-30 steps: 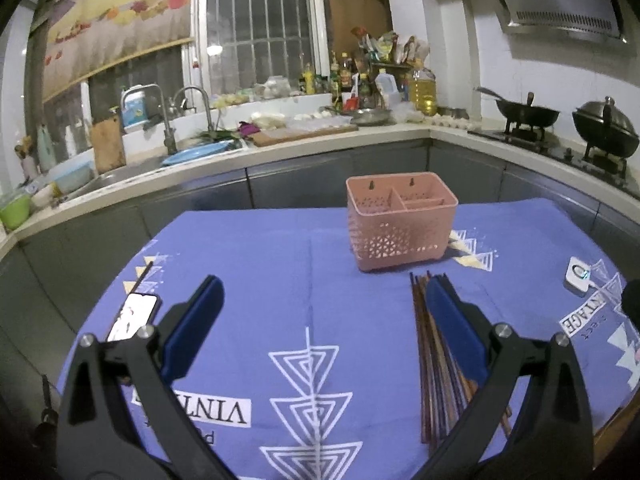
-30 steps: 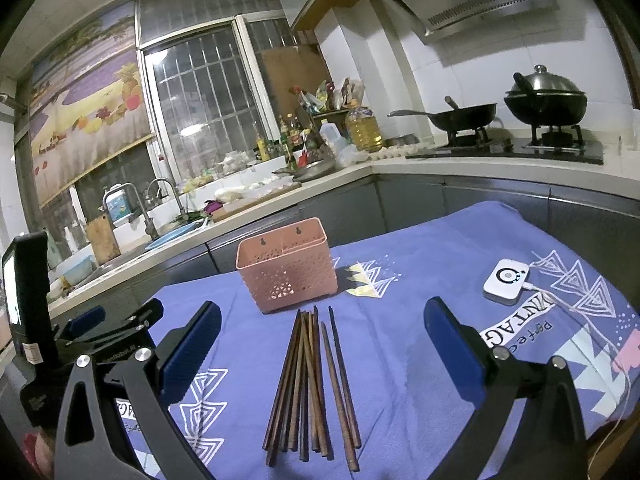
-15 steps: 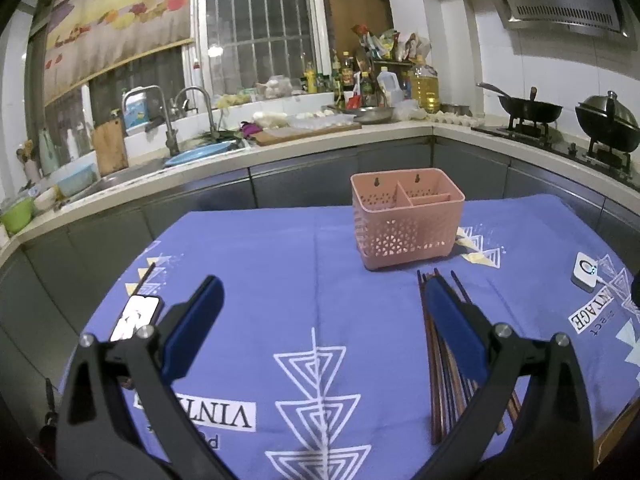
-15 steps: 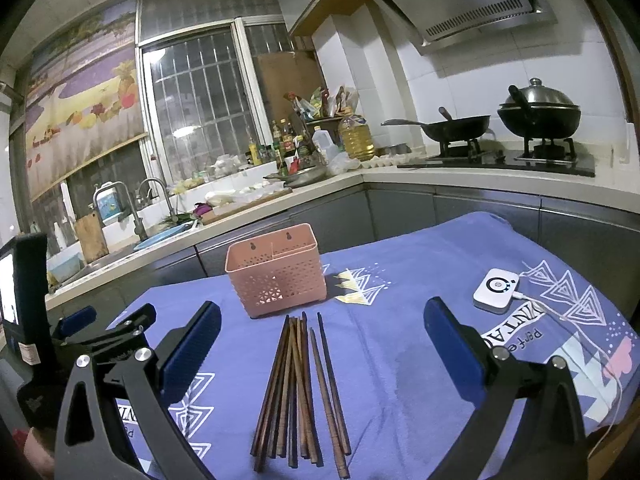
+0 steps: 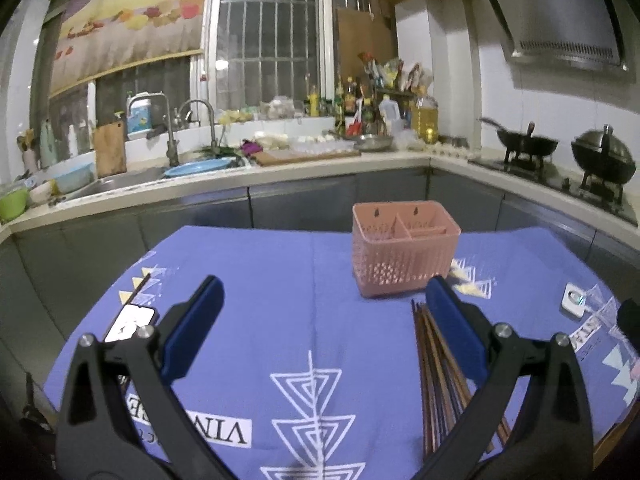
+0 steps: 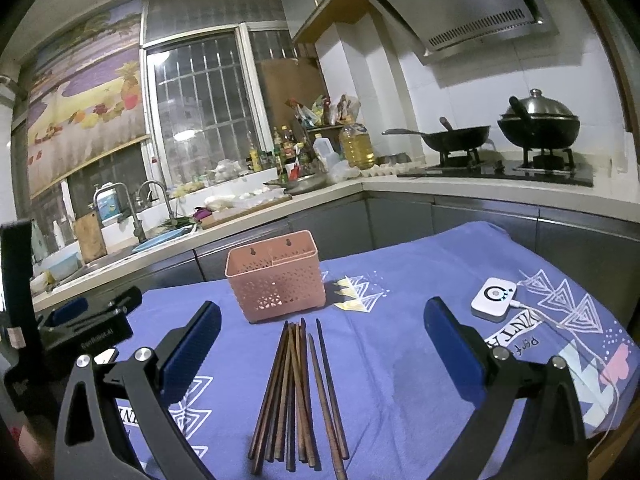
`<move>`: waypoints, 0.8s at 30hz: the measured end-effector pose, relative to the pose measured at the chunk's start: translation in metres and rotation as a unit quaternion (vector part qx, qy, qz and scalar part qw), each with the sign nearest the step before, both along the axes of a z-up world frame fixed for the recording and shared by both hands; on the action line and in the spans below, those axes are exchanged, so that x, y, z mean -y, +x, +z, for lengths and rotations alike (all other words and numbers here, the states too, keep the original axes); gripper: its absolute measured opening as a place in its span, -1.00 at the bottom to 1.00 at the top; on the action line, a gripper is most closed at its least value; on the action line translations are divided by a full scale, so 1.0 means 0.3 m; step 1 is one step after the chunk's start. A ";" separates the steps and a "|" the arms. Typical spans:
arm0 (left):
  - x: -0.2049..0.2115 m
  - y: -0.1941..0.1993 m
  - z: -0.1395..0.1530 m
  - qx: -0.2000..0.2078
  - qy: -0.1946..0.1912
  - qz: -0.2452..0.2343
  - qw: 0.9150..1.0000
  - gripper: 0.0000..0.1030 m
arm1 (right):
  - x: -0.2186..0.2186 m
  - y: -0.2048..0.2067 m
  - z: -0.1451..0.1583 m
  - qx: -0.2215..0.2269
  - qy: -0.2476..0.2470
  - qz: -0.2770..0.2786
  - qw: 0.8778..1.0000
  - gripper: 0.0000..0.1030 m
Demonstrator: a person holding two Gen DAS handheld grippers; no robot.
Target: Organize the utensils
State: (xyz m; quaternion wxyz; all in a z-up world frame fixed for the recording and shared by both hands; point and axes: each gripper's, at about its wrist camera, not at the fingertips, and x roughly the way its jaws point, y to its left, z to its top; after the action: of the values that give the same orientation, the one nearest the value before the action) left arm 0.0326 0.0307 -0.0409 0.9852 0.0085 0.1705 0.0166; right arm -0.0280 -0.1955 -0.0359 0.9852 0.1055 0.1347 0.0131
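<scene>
Right wrist view: my right gripper (image 6: 322, 344) hangs with its blue pads spread wide and nothing between them, above the bundle of brown chopsticks (image 6: 298, 392). They lie flat on the blue patterned tablecloth (image 6: 400, 360), just on the near side of the pink utensil basket (image 6: 275, 276), their tips close to its foot. I count about nine sticks, though they overlap and I cannot be exact. There is one basket, standing upright, divided inside into three compartments as the left wrist view shows. My left gripper (image 5: 320, 332) is likewise released, pads apart and holding nothing, left of the chopsticks (image 5: 434, 364) and nearer than the basket (image 5: 404, 254). To the right of the basket lies one white device (image 6: 494, 299) with a cable; to its left, one phone (image 5: 129, 322). Behind the basket runs a steel counter (image 6: 400, 188) with two faucets (image 6: 138, 204), a barred window (image 6: 200, 116), and on the stove two black woks (image 6: 458, 136), one lidded, under one range hood (image 6: 460, 4).
</scene>
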 end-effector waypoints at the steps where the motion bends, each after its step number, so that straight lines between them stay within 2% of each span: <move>1: -0.002 -0.007 0.005 0.007 -0.002 -0.001 1.000 0.88 | -0.004 -0.003 0.001 0.002 -0.002 0.002 1.000 0.93; 6: -0.001 -0.033 0.019 0.033 -0.003 -0.007 0.999 0.88 | -0.014 -0.008 0.008 0.006 -0.006 0.010 1.000 0.93; 24: 0.001 -0.042 0.017 0.044 0.001 -0.010 0.999 0.88 | -0.021 0.000 -0.011 -0.001 0.002 0.023 1.000 0.92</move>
State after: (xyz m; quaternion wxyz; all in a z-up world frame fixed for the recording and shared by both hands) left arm 0.0200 0.0305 -0.0358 0.9919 0.0103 0.1268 0.0069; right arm -0.0279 -0.1891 -0.0393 0.9843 0.1041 0.1378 0.0357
